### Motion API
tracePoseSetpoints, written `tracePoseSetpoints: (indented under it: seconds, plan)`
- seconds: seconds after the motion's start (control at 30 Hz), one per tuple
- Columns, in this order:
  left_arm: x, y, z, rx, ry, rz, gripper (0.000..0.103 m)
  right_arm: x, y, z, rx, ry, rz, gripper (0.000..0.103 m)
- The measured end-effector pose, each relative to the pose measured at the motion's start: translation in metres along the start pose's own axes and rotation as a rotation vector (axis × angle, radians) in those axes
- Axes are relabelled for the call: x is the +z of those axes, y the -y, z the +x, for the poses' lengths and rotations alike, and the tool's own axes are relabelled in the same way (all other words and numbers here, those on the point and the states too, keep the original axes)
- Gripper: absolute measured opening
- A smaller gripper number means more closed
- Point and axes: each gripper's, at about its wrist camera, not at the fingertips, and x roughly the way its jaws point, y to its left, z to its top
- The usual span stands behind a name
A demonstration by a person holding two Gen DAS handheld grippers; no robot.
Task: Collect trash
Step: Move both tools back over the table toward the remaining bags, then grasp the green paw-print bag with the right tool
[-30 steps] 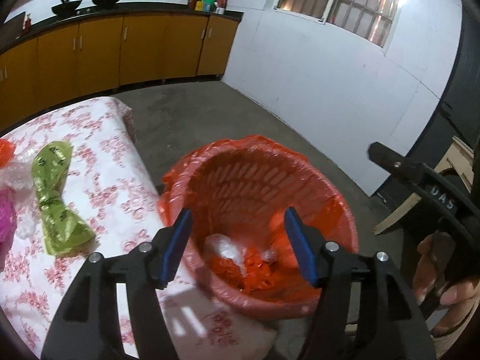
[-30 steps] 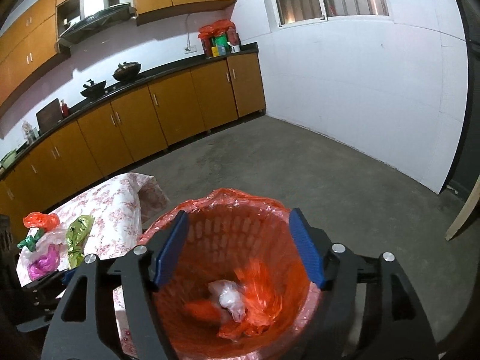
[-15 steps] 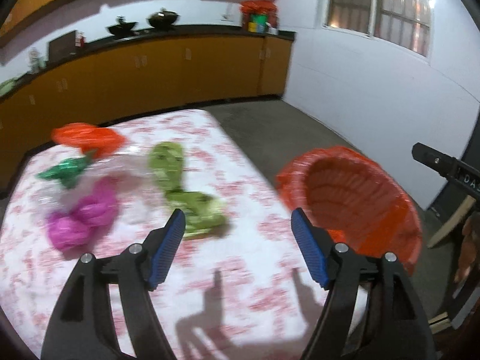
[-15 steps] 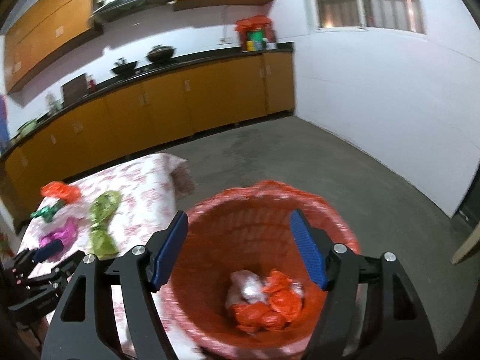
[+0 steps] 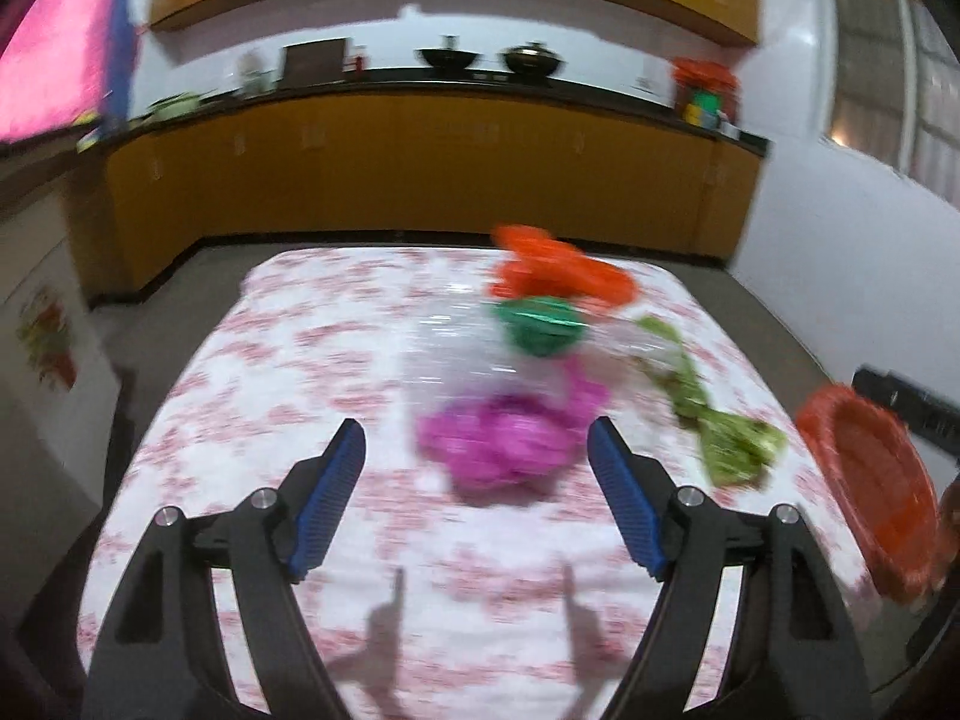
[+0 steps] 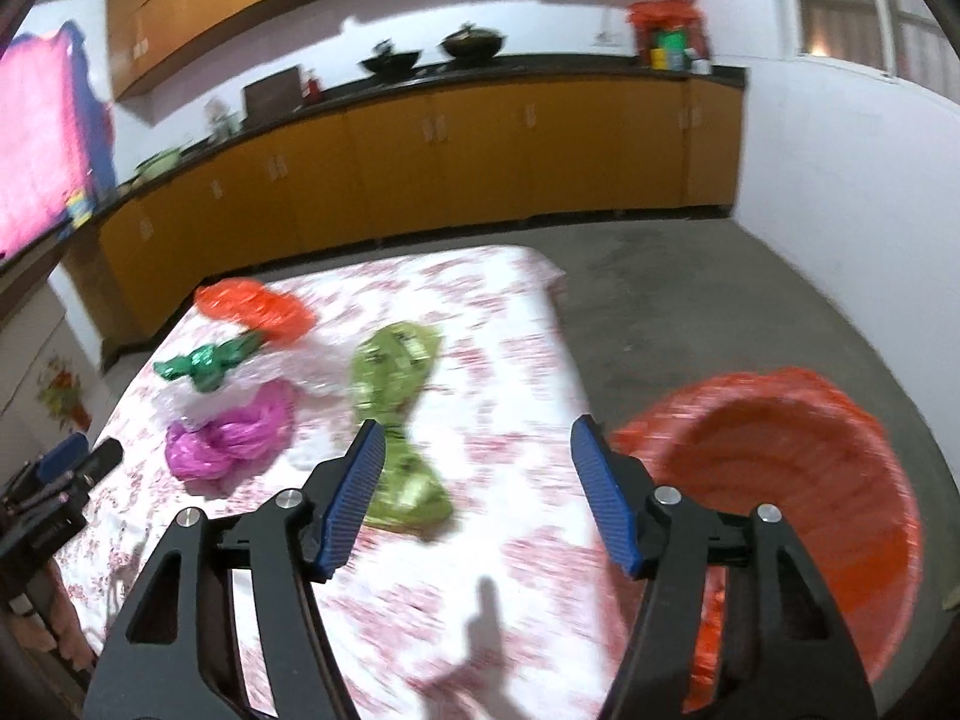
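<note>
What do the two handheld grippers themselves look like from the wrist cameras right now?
Both match. The left gripper and right gripper each have two black angular finger arms with triangular cut-outs and silver round bolt heads at the joints. Their fingertips carry ribbed blue pads. No cables or sleeves show. In the left view, part of the right gripper's black body shows at the frame's right edge, with white lettering too blurred to read.

Table (image 6: 492,300) under white cloth with red floral print at centre, orange-brown base cabinets (image 6: 480,162) with black countertop from 9 to 2 o'clock, two dark woks (image 6: 462,42) on it at 12, upper cabinets (image 6: 198,6) at 11, barred window (image 5: 888,72) at 2, grey concrete floor (image 6: 690,294) at 3.
</note>
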Motion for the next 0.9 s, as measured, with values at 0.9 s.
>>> tracePoseSetpoints:
  seconds: [0.9]
  plan:
    - [0.008, -0.063, 0.026, 0.017, 0.003, -0.099, 0.076, -0.014, -0.048, 0.108, -0.016, -0.231, -0.105, 0.037]
